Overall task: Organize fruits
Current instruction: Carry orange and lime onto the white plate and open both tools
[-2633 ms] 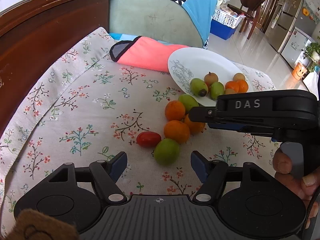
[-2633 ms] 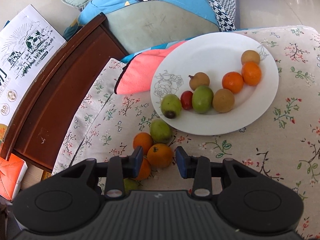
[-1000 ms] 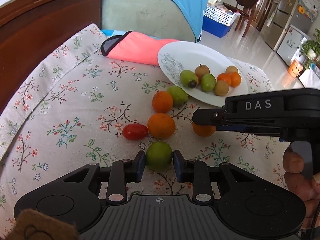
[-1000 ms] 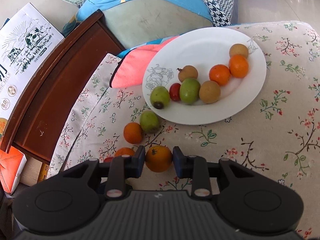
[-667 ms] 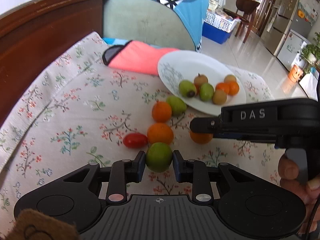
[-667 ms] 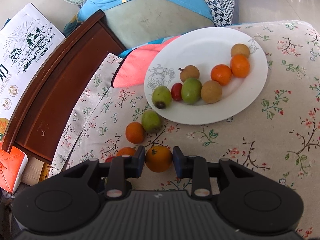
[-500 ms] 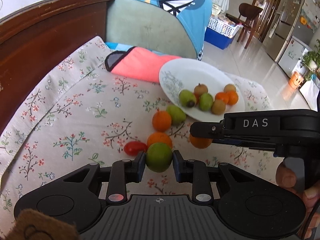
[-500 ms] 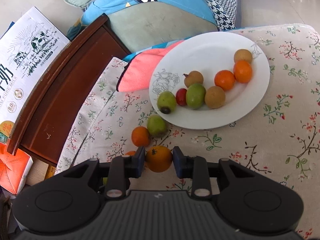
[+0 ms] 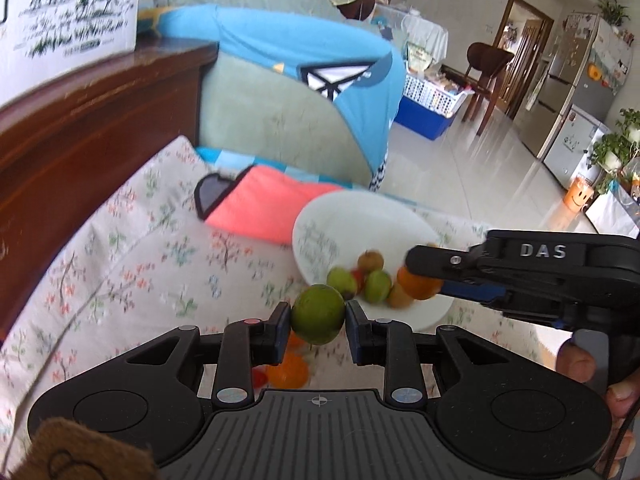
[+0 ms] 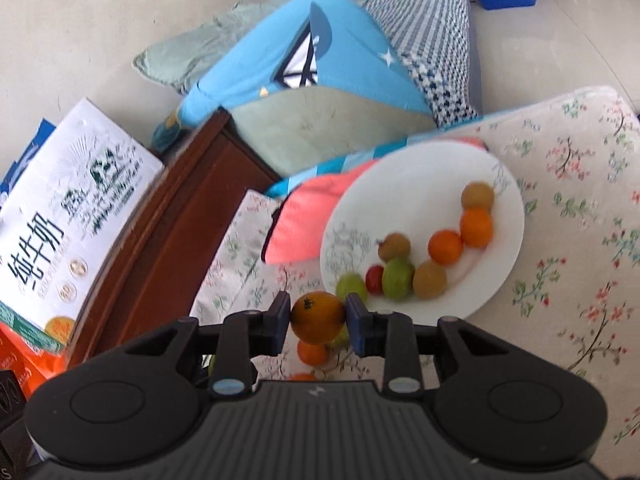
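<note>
My left gripper point(image 9: 318, 320) is shut on a round green fruit point(image 9: 317, 314) and holds it up above the floral cloth, short of the white plate point(image 9: 320, 224). My right gripper point(image 10: 318, 318) is shut on an orange point(image 10: 318, 316); in the left wrist view this gripper point(image 9: 424, 276) holds the orange point(image 9: 418, 285) over the plate's near side. The plate point(image 10: 432, 172) holds several green, brown, orange and red fruits. An orange point(image 10: 313, 353) and a green fruit lie on the cloth below my right gripper.
A pink cloth point(image 9: 260, 208) lies under the plate's far left edge. A dark wooden headboard point(image 9: 80, 128) runs along the left, with a milk carton box point(image 10: 68, 216) on it. Blue and green pillows point(image 9: 280, 92) lie behind. An orange point(image 9: 289, 368) and red fruit lie under my left gripper.
Both grippers have lifted their fruits off the cloth and moved up and toward the plate. The loose fruits on the cloth now sit lower, partly behind the fingers.
</note>
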Tool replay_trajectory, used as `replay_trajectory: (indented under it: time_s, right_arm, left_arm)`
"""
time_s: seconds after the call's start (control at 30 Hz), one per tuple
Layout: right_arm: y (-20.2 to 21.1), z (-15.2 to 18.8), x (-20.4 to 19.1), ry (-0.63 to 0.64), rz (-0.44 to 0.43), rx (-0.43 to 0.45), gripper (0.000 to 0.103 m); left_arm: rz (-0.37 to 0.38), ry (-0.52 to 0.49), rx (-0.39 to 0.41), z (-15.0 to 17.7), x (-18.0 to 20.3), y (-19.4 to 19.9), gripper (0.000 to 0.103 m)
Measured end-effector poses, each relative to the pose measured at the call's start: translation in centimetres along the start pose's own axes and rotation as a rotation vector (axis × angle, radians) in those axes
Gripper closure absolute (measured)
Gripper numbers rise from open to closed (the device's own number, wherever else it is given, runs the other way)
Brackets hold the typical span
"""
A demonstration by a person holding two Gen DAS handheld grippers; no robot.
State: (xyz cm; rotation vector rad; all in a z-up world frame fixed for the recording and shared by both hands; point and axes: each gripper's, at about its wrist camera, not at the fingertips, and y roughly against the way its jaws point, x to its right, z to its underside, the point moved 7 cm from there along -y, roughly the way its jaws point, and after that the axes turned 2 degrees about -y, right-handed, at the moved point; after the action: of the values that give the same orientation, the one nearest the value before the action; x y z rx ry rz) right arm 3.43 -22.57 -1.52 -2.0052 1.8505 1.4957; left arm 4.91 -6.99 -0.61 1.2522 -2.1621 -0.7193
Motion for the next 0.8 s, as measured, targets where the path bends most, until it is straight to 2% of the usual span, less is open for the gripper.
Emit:
replay_trajectory:
  time_s: [0.13,0.37,0.8]
  right_arm:
    - [0.9,-1.9,0.4,-0.003,0.002,0.04,0.073]
    - [0.9,-3.9,1.6,-0.024,0.02,0.074,0.073]
    - [-1.3,-5.0,3.7,-0.067,0.051,0.063,0.073]
  left_arm:
    - [0.004,0.016,0.026,-1.8,0.2,-0.5,0.076]
    - [0.014,0.069,0.026,-3.7,0.4,-2.5,0.076]
    - [0.009,0.105,-0.004,-5.0,0.7,-7.1,0.076]
